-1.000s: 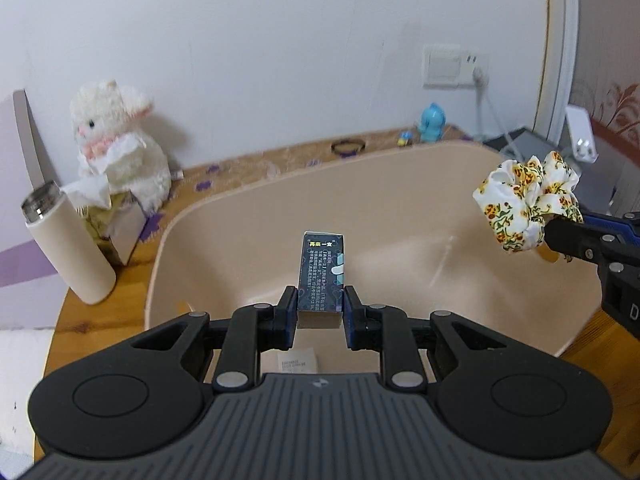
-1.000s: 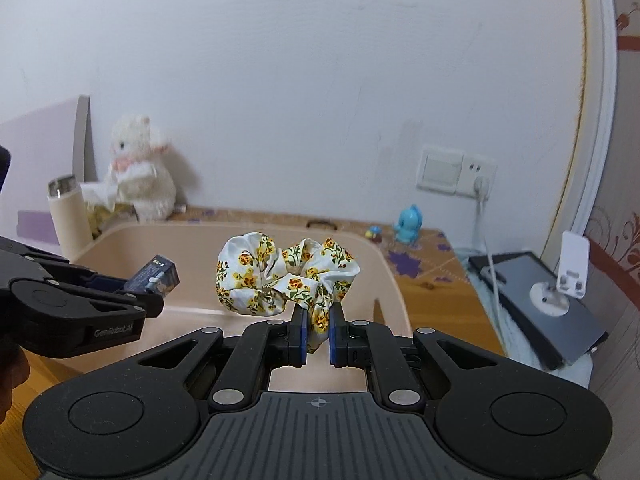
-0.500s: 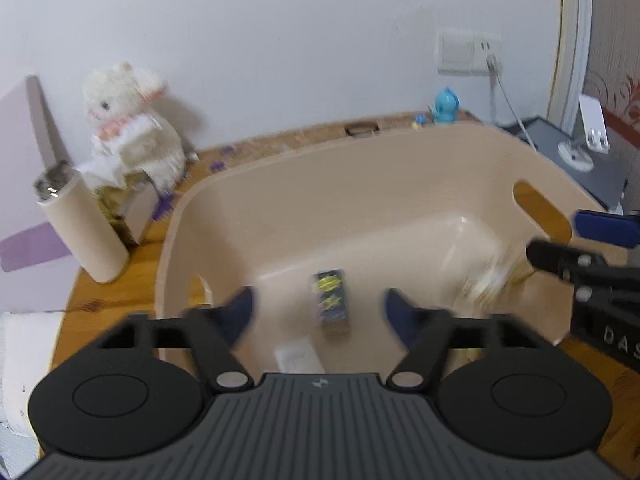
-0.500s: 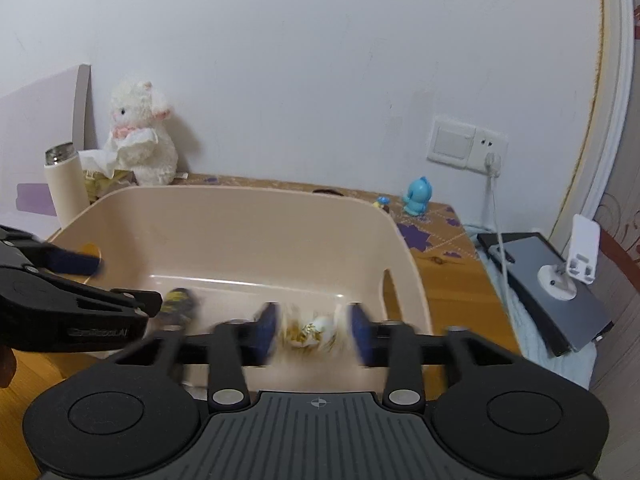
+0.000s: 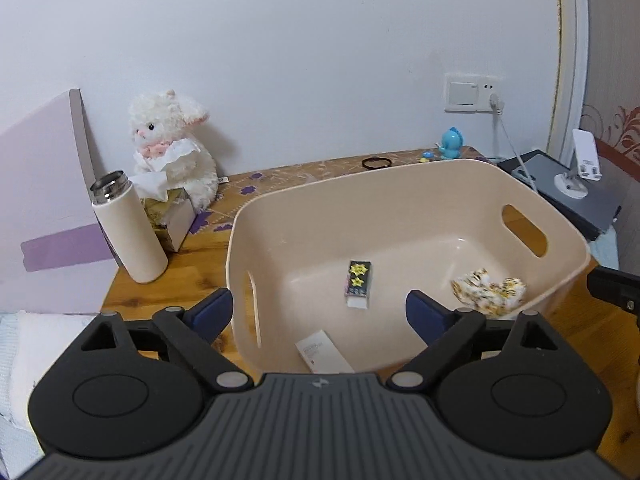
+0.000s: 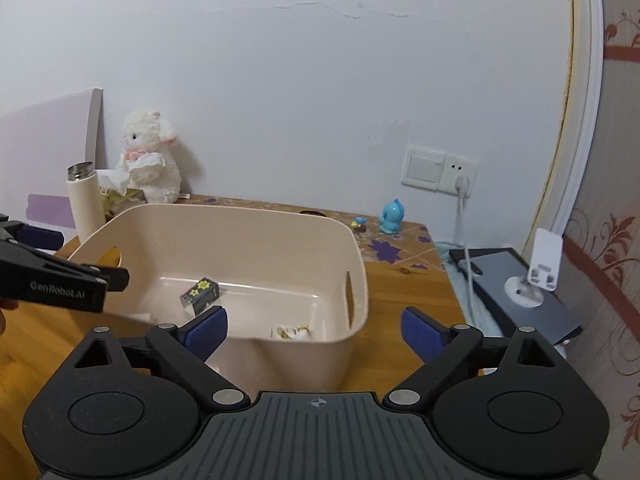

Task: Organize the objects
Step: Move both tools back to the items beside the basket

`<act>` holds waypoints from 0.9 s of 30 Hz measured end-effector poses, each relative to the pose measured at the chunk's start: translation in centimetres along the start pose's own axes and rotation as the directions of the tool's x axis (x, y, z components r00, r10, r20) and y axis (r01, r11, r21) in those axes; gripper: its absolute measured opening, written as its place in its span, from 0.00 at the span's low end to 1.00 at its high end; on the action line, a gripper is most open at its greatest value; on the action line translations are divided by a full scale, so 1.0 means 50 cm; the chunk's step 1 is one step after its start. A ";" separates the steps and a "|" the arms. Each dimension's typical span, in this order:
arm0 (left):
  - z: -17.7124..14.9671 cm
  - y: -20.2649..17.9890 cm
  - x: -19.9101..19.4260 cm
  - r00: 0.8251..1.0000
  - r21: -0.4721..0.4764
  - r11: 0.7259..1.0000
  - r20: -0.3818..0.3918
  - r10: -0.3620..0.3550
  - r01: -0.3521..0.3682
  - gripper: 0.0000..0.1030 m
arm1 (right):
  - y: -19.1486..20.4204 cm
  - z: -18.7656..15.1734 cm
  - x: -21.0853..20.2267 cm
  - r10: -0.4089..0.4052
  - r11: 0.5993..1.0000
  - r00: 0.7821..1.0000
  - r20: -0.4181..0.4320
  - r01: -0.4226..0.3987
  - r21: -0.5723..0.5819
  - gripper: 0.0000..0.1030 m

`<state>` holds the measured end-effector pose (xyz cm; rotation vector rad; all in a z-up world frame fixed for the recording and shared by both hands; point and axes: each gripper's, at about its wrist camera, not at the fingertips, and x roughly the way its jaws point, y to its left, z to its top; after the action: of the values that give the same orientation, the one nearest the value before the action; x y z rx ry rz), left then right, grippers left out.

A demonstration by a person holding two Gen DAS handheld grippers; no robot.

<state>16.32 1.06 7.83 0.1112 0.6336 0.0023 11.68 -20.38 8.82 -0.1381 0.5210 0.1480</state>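
A beige plastic basket (image 5: 400, 192) stands on the wooden table (image 5: 168, 280). Inside lie a small dark box with yellow stars (image 5: 359, 284), a floral scrunchie (image 5: 488, 291) at the right, and a white card (image 5: 322, 354) near the front. My left gripper (image 5: 319, 314) is open and empty above the basket's near rim. My right gripper (image 6: 314, 332) is open and empty over the basket's (image 6: 240, 216) near right corner. The box (image 6: 200, 291) and part of the scrunchie (image 6: 292, 332) show there too.
A white flask (image 5: 128, 228), a tissue box (image 5: 172, 216) and a plush lamb (image 5: 172, 148) stand left of the basket. A black hair tie (image 5: 376, 162) and a blue toy (image 5: 451, 144) lie behind it. A laptop (image 6: 516, 292) with a white stand (image 6: 540, 268) sits at the right.
Both grippers opened and pulled back and up. The dark box and the scrunchie dropped from them into the basket.
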 end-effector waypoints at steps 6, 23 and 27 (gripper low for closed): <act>-0.033 -0.003 -0.041 1.000 -0.002 1.000 -0.004 0.000 0.000 0.91 | -0.016 -0.032 -0.022 -0.011 1.000 1.000 -0.021 0.011 -0.009 0.95; -0.150 -0.050 -0.013 0.984 0.002 0.999 -0.171 -0.050 0.052 0.92 | -0.024 -0.133 0.001 -0.021 1.000 0.986 -0.167 0.018 -0.021 0.96; -0.167 -0.063 0.003 0.977 0.015 0.998 -0.205 -0.054 0.058 0.92 | -0.026 -0.147 0.015 -0.013 1.000 0.981 -0.191 0.011 -0.013 0.96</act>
<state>11.39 -1.23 0.73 0.1139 0.8425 -0.0481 8.99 -22.80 2.22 -0.1684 0.7108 0.1264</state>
